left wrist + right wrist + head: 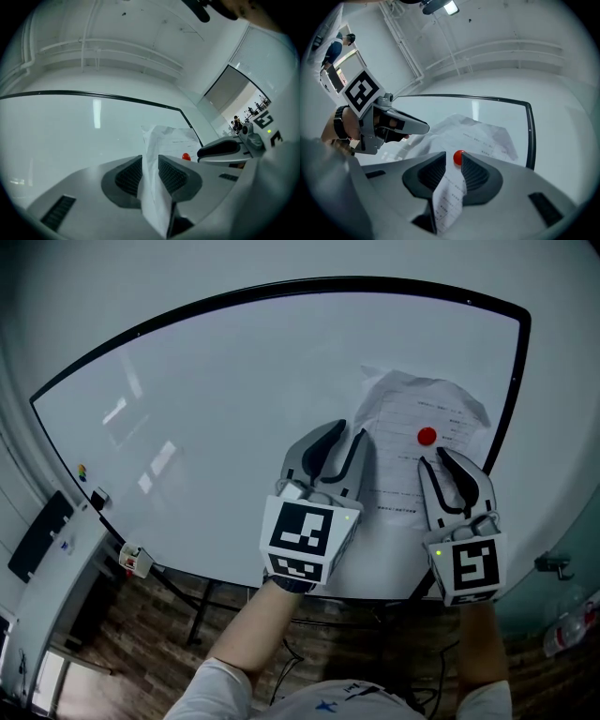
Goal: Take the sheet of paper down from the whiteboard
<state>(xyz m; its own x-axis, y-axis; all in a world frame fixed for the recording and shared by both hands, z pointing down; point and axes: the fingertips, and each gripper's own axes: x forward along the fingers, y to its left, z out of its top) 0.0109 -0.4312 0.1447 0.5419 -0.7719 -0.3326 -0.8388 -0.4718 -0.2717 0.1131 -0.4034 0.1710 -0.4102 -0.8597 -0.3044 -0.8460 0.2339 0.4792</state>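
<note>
Behind the left hand-held gripper (pixel 347 433), the paper (pixel 412 401) partly hides.

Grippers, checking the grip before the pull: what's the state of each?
Left gripper: closed on the paper.
Right gripper: open, paper between its fingers, not pinched.

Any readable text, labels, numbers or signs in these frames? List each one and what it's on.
Nothing can be quoted.
On the sheet of paper: printed lines, too small and blurred to read.
On the left gripper, cube: square marker pattern, no words.
On the right gripper, cube: square marker pattern, no words.
On the whiteboard: no writing seen.
</note>
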